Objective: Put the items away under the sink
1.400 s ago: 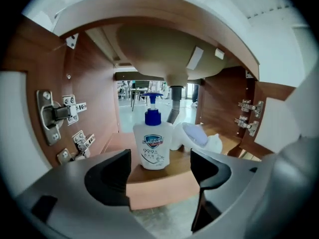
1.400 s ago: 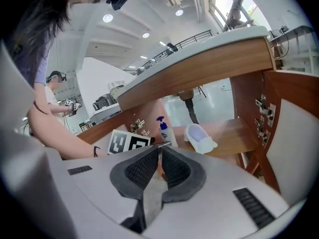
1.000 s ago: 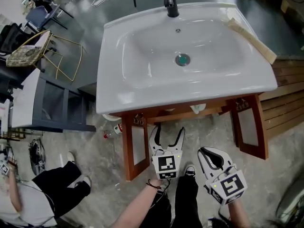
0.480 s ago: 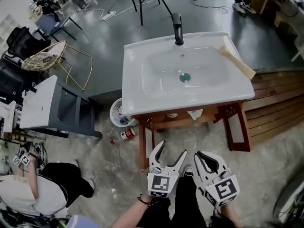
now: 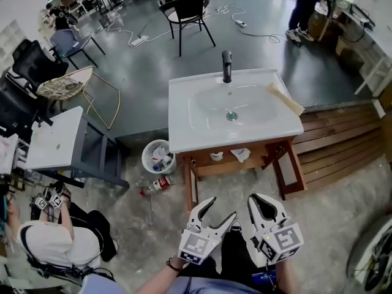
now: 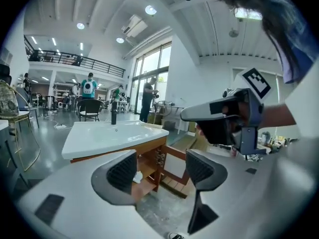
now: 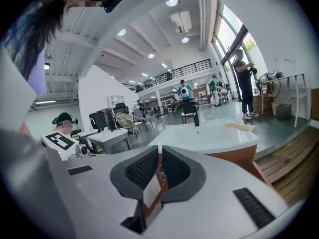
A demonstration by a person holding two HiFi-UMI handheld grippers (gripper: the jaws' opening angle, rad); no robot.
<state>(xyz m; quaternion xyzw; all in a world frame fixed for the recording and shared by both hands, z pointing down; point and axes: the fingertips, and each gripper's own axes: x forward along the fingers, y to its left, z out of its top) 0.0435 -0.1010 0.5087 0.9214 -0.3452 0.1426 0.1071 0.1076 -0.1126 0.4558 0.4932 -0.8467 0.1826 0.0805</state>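
**Shelf Part-Filled, Both Claws Empty**

Two white items (image 5: pixel 241 154) are lying on the shelf (image 5: pixel 228 164) under the sink (image 5: pixel 184 133), so we are judging part of the job done. A bottle (image 5: pixel 158 184) is lying on the floor just left of the cabinet, beside a basket (image 5: pixel 149 154) with more things in it. If those belong under the sink, they are waiting their turn. Both doors (image 5: pixel 291 167) are hanging open.

We are holding both claws well short of the cabinet. The left claw (image 6: pixel 160 171) is standing apart with nothing between its pads, and it has just been closing a little. The right claw (image 7: pixel 160 168) is drawn together, empty.

The sink worktop is carrying only a wooden strip (image 5: pixel 285 98) at its right edge. Around it, grey concrete floor (image 5: pixel 135 97) is spreading out, with planking (image 5: pixel 331 139) on the right, a chair (image 5: pixel 187 11) behind and a person (image 5: pixel 55 244) sitting at lower left.
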